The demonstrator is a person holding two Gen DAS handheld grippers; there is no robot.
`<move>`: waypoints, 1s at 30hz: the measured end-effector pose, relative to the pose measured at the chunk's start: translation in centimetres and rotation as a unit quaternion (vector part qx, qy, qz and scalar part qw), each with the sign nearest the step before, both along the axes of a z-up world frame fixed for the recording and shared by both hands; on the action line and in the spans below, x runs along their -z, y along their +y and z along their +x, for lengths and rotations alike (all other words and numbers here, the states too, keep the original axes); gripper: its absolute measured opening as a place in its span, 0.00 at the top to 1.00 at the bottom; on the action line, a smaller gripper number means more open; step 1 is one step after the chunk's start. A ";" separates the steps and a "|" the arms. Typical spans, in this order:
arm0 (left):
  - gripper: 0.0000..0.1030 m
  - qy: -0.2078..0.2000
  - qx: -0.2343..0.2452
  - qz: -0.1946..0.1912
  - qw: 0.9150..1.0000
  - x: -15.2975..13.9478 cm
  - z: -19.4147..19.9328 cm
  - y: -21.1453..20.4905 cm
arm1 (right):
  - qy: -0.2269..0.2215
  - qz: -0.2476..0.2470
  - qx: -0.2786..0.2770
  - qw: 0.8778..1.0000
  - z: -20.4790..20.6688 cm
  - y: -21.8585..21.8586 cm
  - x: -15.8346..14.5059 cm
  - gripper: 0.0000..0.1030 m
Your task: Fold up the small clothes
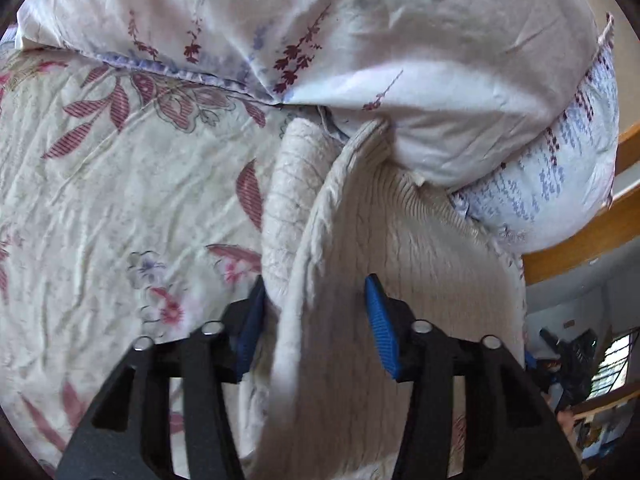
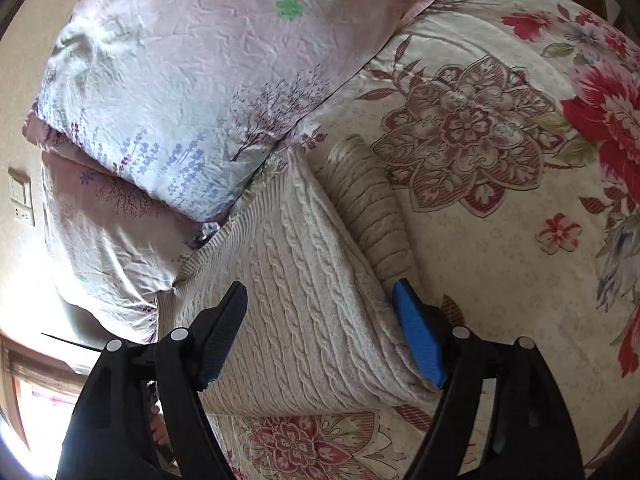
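Two grippers work one cream cable-knit sweater (image 2: 304,288), which lies on a bed over a floral bedspread (image 2: 500,240), its far end pushed against stacked pillows (image 2: 192,92).

Left gripper (image 1: 316,328): fingers spread, a raised fold of knit standing between them. Whether the blue pads actually pinch the cloth cannot be told; they look released, with a gap on the right side.

Right gripper (image 2: 320,328): fingers wide apart, straddling the sweater body near its near edge, holding nothing. One sleeve (image 2: 372,208) lies alongside the body on the right, ribbed cuff toward the pillows.

Judged step: gathering an edge to fold the body over.

Notes for doing it well:
- Thick knit; take a full bite of both layers, not just the top, or the fold will slide apart.
- Both grips should sit on the same edge, level with each other, so the fold line runs straight.
- Lift only enough to clear the bedspread; the soft bed gives no firm crease.
- Draw the far end clear of the pillows first, otherwise it bunches.
- Tuck the sleeve in before the body goes over.
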State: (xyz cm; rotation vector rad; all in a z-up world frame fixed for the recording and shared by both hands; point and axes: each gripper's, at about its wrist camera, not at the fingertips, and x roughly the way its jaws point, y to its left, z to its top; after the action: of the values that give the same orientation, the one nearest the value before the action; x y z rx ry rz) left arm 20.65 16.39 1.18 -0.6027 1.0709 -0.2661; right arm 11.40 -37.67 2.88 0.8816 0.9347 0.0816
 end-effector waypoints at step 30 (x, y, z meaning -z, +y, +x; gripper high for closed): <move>0.47 -0.018 0.137 -0.100 0.985 -3.9 -1.1 -20.6 | 0.063 0.079 -0.040 0.994 2.7 -9.2 3.8 0.14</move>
State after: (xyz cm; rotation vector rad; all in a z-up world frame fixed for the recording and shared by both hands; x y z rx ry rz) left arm 19.60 -4.17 5.06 -0.6270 1.0997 -0.6280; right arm 14.05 -46.91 -0.90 1.0046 1.0935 0.1719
